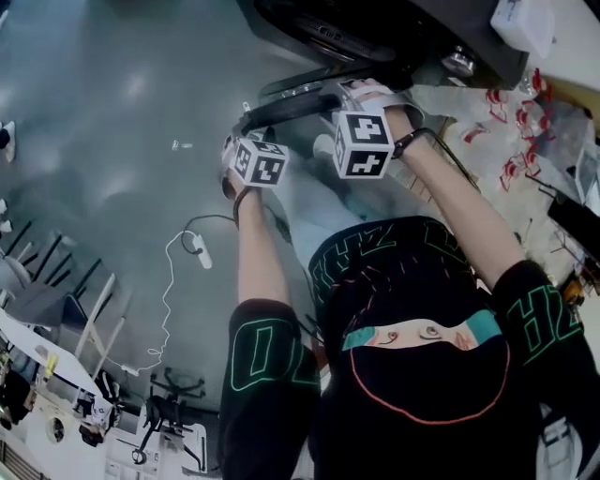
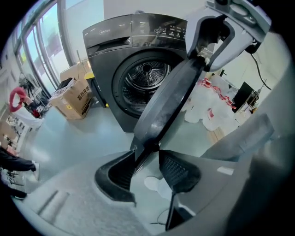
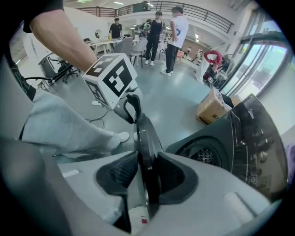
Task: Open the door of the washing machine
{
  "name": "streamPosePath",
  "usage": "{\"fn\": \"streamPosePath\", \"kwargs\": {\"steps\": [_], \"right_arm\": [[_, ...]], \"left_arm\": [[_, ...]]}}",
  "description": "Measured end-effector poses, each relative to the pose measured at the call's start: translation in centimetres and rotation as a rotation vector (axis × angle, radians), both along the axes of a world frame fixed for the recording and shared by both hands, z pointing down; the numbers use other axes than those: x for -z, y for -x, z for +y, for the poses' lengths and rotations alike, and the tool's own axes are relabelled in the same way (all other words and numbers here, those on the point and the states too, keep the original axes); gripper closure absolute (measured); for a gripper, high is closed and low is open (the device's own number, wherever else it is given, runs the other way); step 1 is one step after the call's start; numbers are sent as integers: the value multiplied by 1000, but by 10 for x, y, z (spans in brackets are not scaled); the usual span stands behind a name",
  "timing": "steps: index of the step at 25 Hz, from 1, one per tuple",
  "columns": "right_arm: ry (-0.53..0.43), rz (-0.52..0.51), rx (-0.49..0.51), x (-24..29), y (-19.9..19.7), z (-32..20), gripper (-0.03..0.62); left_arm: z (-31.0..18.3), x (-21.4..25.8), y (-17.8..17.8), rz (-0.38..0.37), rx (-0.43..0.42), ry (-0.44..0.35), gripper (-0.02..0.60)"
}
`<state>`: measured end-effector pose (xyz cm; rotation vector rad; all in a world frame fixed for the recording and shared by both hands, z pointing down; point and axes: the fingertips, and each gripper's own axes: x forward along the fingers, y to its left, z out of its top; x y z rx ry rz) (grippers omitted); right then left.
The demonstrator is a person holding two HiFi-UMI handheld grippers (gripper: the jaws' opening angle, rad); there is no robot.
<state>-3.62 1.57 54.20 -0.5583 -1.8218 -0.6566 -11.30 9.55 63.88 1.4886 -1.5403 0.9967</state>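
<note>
The dark grey washing machine (image 2: pixel 115 69) (image 1: pixel 375 28) (image 3: pixel 249 138) stands with its drum (image 2: pixel 146 76) uncovered. Its round door (image 1: pixel 300 98) (image 2: pixel 170 101) (image 3: pixel 146 133) is swung out towards me, seen edge-on. My left gripper (image 2: pixel 146 159) (image 1: pixel 246 127) (image 3: pixel 131 106) has the door's rim between its fingertips, and both tips touch it. Further along the same rim my right gripper (image 3: pixel 146 156) (image 1: pixel 361 94) (image 2: pixel 226 32) is shut on the door. Both grippers point steeply down.
A cardboard box (image 2: pixel 73 94) (image 3: pixel 209 106) stands left of the machine. White bags with red print (image 2: pixel 207 106) (image 1: pixel 506 141) lie at its right. A white cable (image 1: pixel 173 272) trails over the floor. Several people (image 3: pixel 166 32) stand far off; my grey-trousered leg (image 3: pixel 60 124) is close.
</note>
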Motion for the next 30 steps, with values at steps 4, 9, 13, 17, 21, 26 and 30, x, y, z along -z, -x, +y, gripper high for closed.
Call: {"fn": "streamPosePath", "kwargs": {"steps": [4, 9, 13, 17, 21, 26, 30], "right_arm": [[-4, 5, 58, 0, -16, 14, 456], [-9, 10, 110, -1, -36, 26, 453], [-20, 3, 134, -3, -49, 30, 450], [-36, -22, 167, -6, -54, 36, 448], [-43, -20, 200, -8, -77, 43, 447], [-76, -20, 286, -9, -105, 53, 443], [-129, -7, 373, -10, -132, 60, 439]], "left_arm": [[21, 0, -22, 6, 37, 2, 423], [39, -1, -49, 5, 48, 5, 443], [46, -4, -68, 3, 80, -13, 446], [55, -6, -77, -46, 139, -51, 446], [65, -8, -105, -61, 166, -74, 446], [79, -7, -147, -60, 212, -71, 459], [90, -6, -189, -35, 240, -59, 476]]}}
